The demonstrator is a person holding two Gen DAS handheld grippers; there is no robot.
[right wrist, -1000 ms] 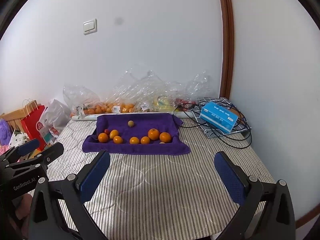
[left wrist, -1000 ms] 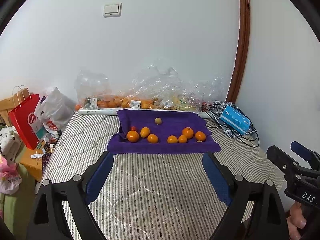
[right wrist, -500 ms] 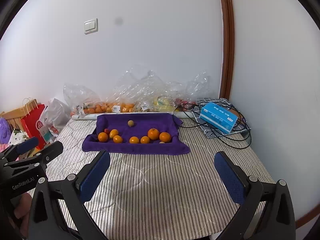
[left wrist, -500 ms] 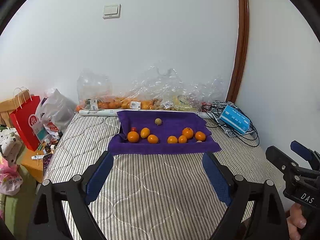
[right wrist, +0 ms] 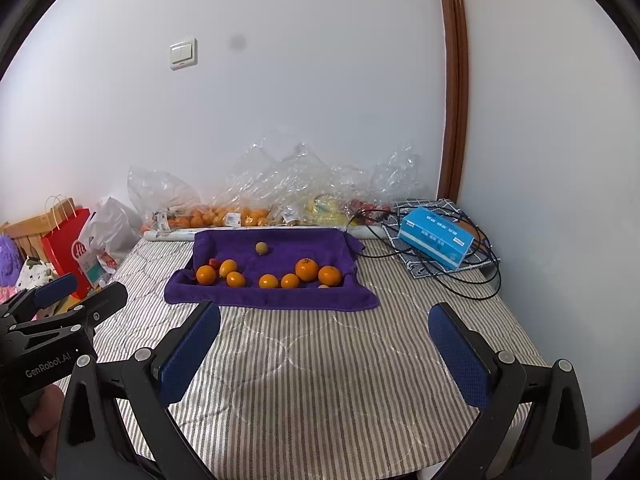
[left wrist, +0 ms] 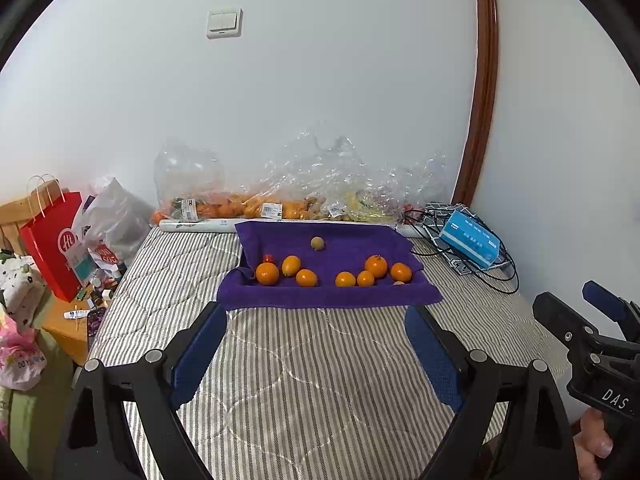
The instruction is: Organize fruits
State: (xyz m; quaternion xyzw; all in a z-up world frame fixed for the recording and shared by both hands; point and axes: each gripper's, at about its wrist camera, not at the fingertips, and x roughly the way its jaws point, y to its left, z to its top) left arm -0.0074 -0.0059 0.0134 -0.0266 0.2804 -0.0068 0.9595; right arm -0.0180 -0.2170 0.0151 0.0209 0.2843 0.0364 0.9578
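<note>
A red paper bag and a grey plastic bag sat left of the bed. Clear bags of fruit leaned on the white wall, with a blue box on black cables. Nothing blocked the striped mattress. Small round oranges lay on a purple towel far ahead. The left gripper and the right gripper both stood wide apart, empty.
</note>
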